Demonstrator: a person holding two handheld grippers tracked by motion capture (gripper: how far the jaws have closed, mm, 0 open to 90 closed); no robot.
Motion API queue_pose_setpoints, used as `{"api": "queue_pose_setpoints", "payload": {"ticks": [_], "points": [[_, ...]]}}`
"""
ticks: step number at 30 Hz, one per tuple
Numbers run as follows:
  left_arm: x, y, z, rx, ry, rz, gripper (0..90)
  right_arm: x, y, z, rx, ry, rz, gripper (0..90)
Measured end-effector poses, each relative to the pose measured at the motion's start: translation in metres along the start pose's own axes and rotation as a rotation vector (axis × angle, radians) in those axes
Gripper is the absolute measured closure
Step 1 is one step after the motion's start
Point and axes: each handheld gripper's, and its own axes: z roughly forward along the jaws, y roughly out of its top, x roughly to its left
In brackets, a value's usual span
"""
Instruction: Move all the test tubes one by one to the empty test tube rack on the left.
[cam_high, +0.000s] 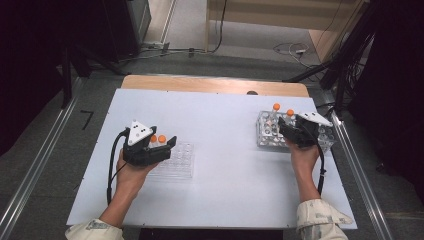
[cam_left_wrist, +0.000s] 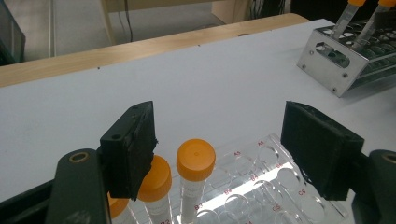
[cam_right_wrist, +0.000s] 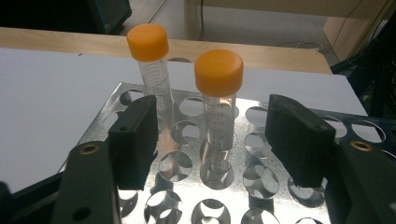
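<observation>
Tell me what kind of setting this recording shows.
Probably a lab bench mock-up: orange-capped tubes in a metal rack, a clear plastic rack, all on a white table among cables.

Bright overhead light, dark murky surroundings, glare on metal rack (cam_right_wrist: 187, 140), soft focus up close

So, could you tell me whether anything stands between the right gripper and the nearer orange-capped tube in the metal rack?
Nothing visible does: the nearer tube stands between the right gripper's open jaws, the other tube behind it.

black tools (cam_high: 165, 146) w/ grey plates, black cables, pale patterned sleeves (cam_high: 320, 216)
</observation>
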Motion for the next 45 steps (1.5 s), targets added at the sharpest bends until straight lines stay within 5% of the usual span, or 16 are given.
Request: {"api": "queue_pose_setpoints", "payload": {"ticks": [25,45], "points": [[-0.002,-0.002,0.001,0.009,0.000,0.004,27.2,-0.003,-0.006,0.016,0.007,-0.017,-0.013,69.9],[-0.002,-0.002,0.000,0.007,-0.006,0.005,27.0,0.001,0.003,-0.002,-0.075,-0.049,-0.032,71.3]]}}
